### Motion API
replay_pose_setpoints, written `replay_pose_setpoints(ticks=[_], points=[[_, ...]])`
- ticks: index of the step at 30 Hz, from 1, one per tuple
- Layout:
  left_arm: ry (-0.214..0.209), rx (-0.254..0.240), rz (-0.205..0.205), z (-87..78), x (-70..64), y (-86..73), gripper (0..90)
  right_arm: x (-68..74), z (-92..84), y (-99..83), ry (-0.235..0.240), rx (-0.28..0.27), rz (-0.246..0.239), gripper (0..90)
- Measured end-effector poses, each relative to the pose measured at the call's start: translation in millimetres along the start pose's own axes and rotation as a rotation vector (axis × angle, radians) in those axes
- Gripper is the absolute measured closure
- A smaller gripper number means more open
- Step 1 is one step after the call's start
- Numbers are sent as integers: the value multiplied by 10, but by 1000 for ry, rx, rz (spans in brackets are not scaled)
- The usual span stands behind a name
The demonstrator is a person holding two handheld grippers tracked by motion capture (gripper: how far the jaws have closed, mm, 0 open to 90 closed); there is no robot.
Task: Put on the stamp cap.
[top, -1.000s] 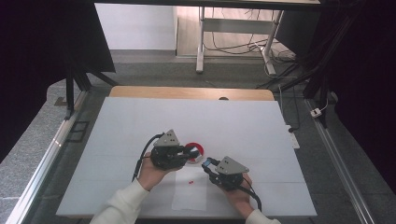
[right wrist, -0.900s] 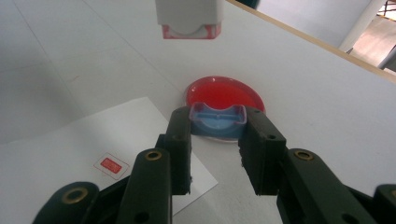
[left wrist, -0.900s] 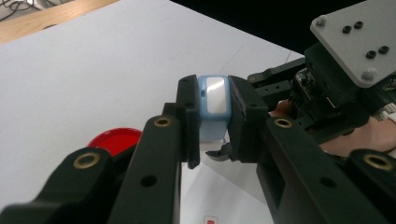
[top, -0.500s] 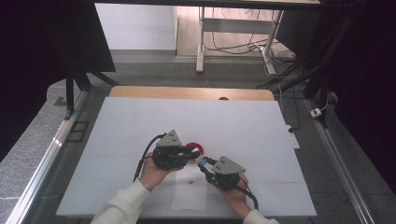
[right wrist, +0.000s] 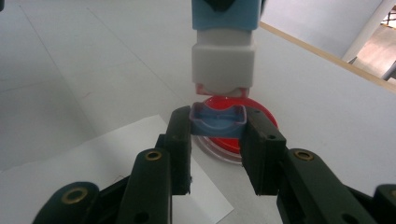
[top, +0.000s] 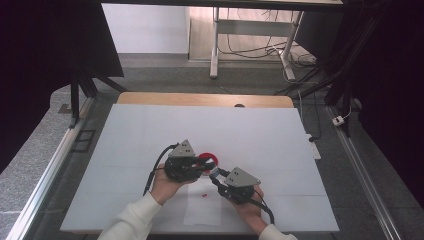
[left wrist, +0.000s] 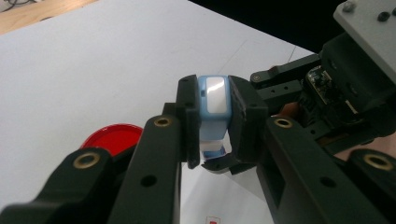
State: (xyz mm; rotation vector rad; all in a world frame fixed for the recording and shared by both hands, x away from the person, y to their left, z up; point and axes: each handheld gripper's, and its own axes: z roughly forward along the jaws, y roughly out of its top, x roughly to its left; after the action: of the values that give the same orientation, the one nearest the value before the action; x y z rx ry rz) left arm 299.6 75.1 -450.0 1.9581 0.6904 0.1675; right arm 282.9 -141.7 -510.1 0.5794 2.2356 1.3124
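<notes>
left gripper (left wrist: 212,128) fingers clenched on stamp (left wrist: 214,105) | right gripper (right wrist: 217,135) fingers grasping blue cap (right wrist: 218,120) | writing: unreadable

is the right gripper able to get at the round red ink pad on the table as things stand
Probably not right now. The right gripper is shut on a small blue cap, so its jaws are full. The round red ink pad lies just beyond its tips, with the blue and white stamp held above it.

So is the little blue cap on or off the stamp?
Off. The right tongs hold the small blue plastic cap just below the blue-and-white stamp, with a gap between them.
</notes>
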Motion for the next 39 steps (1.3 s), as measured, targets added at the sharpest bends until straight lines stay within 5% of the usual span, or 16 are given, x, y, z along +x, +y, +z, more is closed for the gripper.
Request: replay_pose_setpoints(ticks=[39], points=[[-5, 6, -11, 53, -20, -37, 751, 26, 3, -5, -34, -13, 1, 648]])
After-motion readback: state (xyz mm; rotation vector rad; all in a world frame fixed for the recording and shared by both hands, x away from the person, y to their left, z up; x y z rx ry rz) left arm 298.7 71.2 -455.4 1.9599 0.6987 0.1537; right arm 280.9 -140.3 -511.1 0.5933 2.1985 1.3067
